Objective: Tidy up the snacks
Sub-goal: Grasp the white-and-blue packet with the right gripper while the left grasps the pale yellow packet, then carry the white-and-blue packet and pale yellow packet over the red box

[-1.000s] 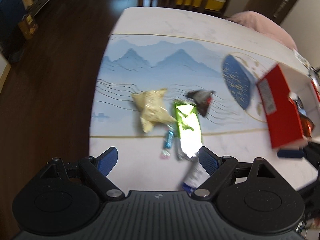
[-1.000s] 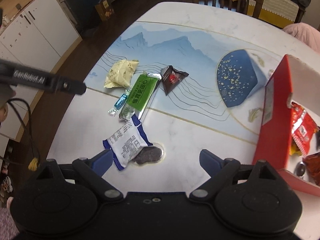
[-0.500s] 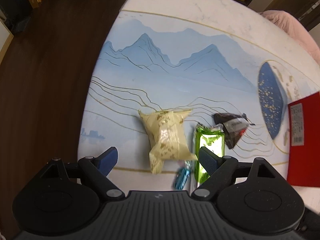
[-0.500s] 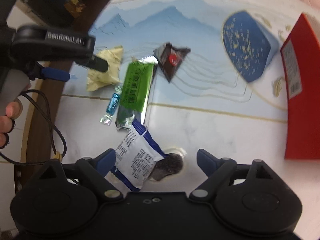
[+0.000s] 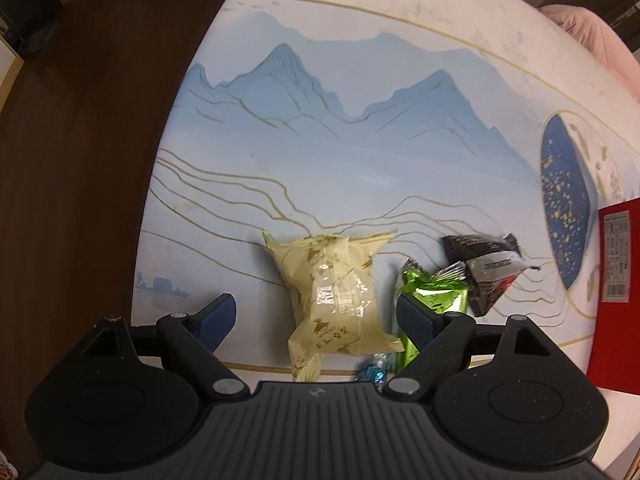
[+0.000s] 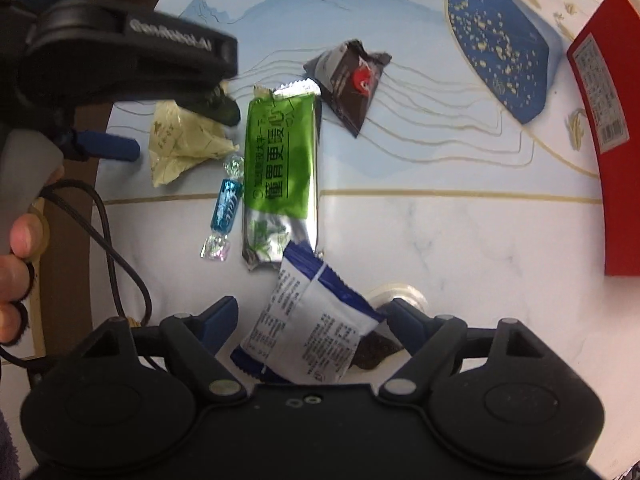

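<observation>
My left gripper [image 5: 316, 320] points straight down, open, with a pale yellow packet [image 5: 336, 292] lying between its fingers; the pads stand apart from it. The right wrist view shows that same left gripper [image 6: 182, 133] over the yellow packet [image 6: 180, 148]. My right gripper [image 6: 312, 326] also points down, its jaws closing around a white-and-blue packet [image 6: 316, 328] without pressing it. A green packet [image 6: 284, 160], a small blue candy [image 6: 226, 204] and a dark triangular packet [image 6: 352, 80] lie between the two.
A red box [image 6: 612, 140] stands at the table's right side. A dark round piece [image 6: 376, 354] lies partly under the white-and-blue packet. A hand [image 6: 16, 248] and a black cable [image 6: 120, 264] are at the left, where the table's edge drops to dark floor [image 5: 80, 160].
Both grippers have sunk toward the table. The left one has come over the yellow packet. The right one's jaws have narrowed around the white-and-blue packet.
</observation>
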